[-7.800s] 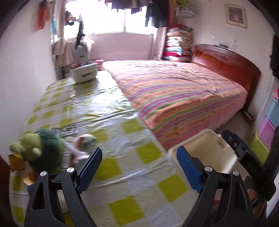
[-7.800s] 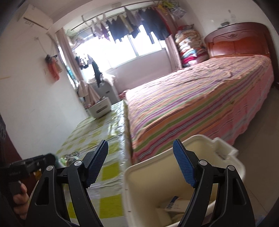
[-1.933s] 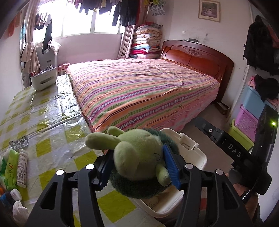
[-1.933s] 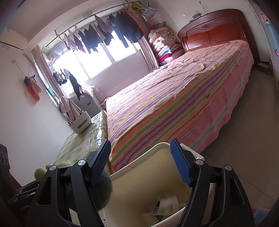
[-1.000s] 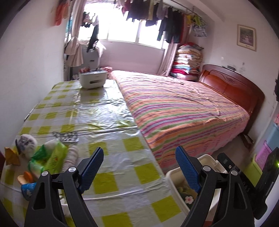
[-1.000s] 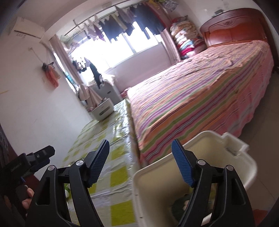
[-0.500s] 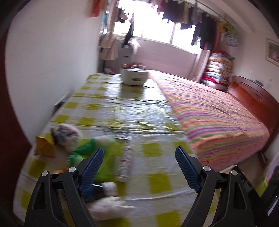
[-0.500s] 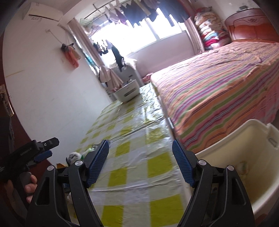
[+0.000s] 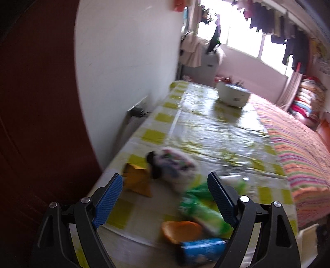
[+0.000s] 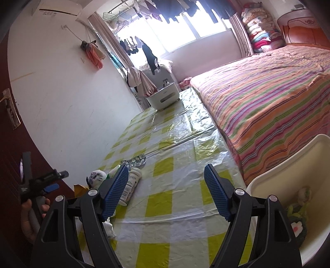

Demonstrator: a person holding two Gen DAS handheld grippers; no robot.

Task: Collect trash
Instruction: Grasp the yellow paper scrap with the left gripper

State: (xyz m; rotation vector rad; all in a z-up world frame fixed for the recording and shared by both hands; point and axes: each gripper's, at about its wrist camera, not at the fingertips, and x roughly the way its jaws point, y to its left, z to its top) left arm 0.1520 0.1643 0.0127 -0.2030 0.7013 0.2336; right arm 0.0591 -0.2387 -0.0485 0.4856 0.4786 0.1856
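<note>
We find ourselves in a home bedroom. A bed (image 10: 268,99) with a striped cover and wooden headboard (image 10: 305,31) fills one side. Folded quilts (image 10: 259,33) are stacked in the corner by the window (image 10: 185,22), where laundry (image 10: 171,8) hangs on a rail. A bench (image 10: 175,144) under a checked plastic cloth stands beside the bed.

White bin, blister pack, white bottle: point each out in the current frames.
white bin (image 10: 288,165): right wrist view, on its bare near rim.
blister pack (image 10: 135,160): right wrist view, on the middle of the foil strip.
white bottle (image 10: 131,186): right wrist view, on its labelled body, beside the left pad.
</note>
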